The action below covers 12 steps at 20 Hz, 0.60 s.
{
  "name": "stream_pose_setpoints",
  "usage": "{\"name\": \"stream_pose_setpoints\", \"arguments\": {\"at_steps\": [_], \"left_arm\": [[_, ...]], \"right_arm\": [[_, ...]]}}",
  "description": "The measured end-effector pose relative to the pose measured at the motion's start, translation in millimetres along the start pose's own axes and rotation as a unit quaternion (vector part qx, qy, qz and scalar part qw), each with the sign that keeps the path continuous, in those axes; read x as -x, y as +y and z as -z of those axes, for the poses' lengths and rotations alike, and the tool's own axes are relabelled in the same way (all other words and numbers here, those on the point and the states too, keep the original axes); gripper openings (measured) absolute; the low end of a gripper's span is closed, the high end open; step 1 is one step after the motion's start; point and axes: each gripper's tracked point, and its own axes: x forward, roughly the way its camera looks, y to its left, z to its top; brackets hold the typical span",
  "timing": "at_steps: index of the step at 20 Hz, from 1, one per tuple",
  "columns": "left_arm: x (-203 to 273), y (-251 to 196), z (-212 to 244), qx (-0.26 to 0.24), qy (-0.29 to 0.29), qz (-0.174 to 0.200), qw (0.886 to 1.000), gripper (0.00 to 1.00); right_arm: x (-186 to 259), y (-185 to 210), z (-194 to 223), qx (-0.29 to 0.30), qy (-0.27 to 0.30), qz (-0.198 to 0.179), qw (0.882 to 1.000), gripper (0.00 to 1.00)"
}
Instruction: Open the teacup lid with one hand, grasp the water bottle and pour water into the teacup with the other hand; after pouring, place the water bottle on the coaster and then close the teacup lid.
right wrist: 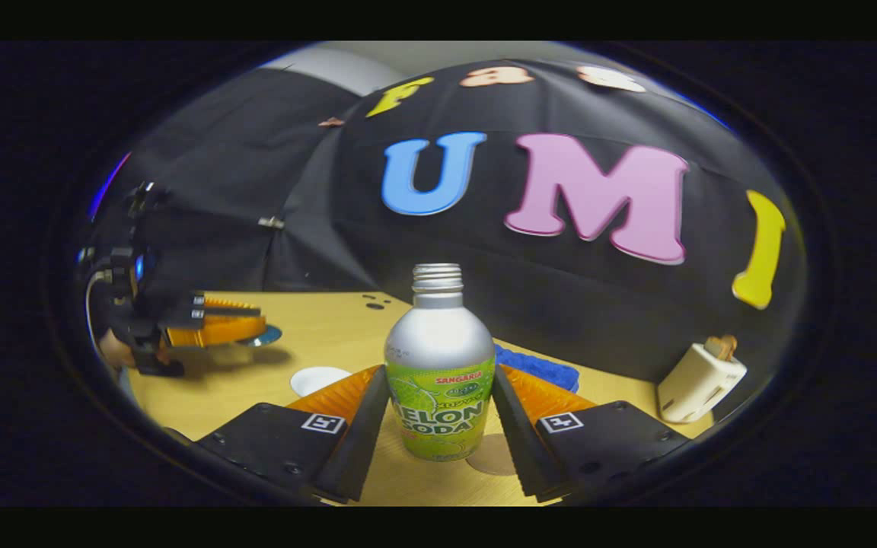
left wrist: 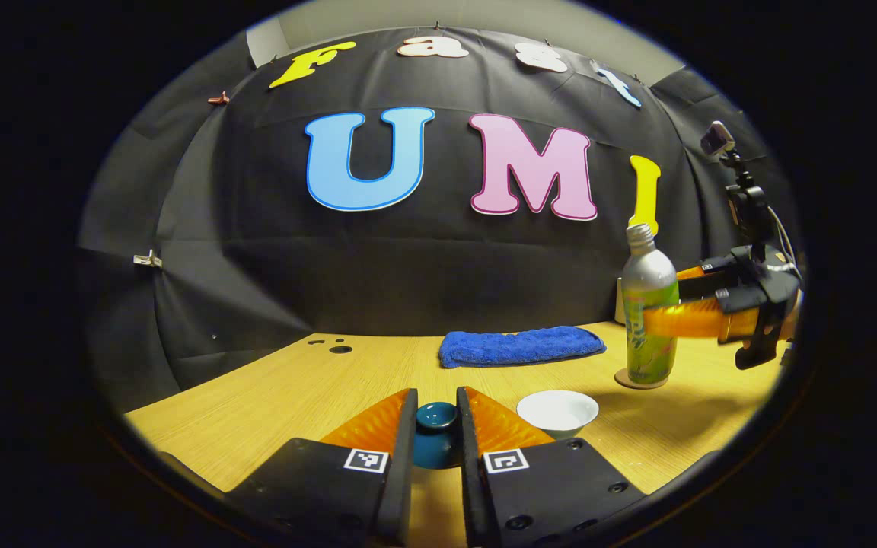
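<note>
The silver and green water bottle (right wrist: 438,335) stands upright between my right gripper's (right wrist: 440,377) fingers, which press on both its sides. In the left gripper view the bottle (left wrist: 648,293) rests on the round coaster (left wrist: 640,378) at the right, with the right gripper (left wrist: 663,320) around its middle. My left gripper (left wrist: 436,403) is shut on the knob of the teal teacup lid (left wrist: 436,438), held off the table. The white teacup (left wrist: 558,411) sits uncovered just right of it. In the right gripper view the left gripper (right wrist: 252,323) holds the lid (right wrist: 269,336) above and left of the teacup (right wrist: 319,378).
A folded blue towel (left wrist: 521,346) lies at the back of the wooden table (left wrist: 294,396). A white plug-like block (right wrist: 700,380) sits at the table's far right by the booth wall. Small dark holes (left wrist: 339,349) mark the table's back left.
</note>
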Motion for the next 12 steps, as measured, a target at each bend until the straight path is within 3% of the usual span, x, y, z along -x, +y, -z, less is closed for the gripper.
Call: {"name": "stream_pose_setpoints", "arguments": {"at_steps": [3, 7, 12], "left_arm": [[0.0, 0.8, -0.2, 0.0, 0.0, -0.003, 1.0, 0.31], [0.0, 1.2, 0.3, 0.0, 0.0, -0.006, 1.0, 0.31], [0.0, 1.6, 0.1, 0.0, 0.0, -0.009, 1.0, 0.31]], "right_arm": [[6.0, -44.0, 4.8, -0.034, -0.021, 0.031, 0.999, 0.77], [7.5, -70.6, 23.9, -0.05, -0.024, 0.045, 0.997, 0.77], [-2.0, -77.7, 46.4, -0.09, -0.012, 0.039, 0.995, 0.77]]}}
